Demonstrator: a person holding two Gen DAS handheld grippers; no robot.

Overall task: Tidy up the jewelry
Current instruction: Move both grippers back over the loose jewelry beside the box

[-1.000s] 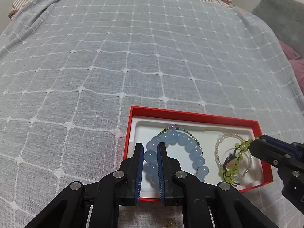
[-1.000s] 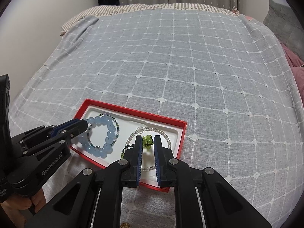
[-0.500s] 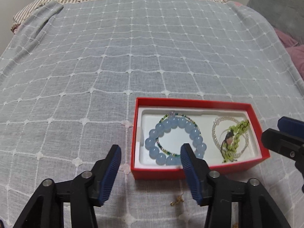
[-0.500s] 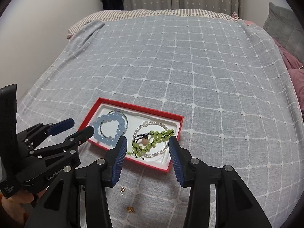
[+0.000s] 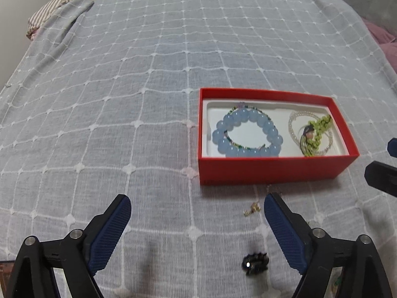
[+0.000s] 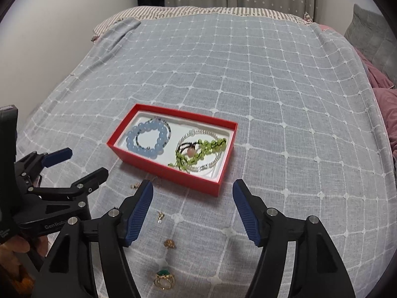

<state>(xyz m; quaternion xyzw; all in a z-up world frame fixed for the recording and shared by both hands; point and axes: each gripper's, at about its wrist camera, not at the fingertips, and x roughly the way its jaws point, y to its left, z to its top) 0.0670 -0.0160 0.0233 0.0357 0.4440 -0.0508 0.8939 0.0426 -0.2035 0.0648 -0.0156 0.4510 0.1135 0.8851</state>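
Note:
A red box [image 5: 273,171] [image 6: 158,166] lies on the bed. In it lie a blue bead bracelet [image 5: 270,134] [image 6: 139,149] and a green bead bracelet [image 5: 320,130] [image 6: 211,146] over a clear bead one. Loose on the cover in front of the box lie small gold pieces [image 5: 251,208] [image 6: 170,243], a dark piece [image 5: 255,263] and a gold ring with a green stone [image 6: 163,277]. My left gripper [image 5: 197,226] [image 6: 82,164] is open and empty, back from the box. My right gripper [image 6: 192,211] is open and empty, over the loose pieces.
The grey checked bedcover [image 6: 248,74] stretches far behind the box. A striped sheet [image 6: 198,12] and a curtain are at the head end. Pink bedding [image 6: 382,94] and a grey cushion [image 6: 372,39] lie on the right. A wall runs along the left.
Both grippers let go of their bracelets, opened wide and drew back from the box. The bracelets now lie in the box.

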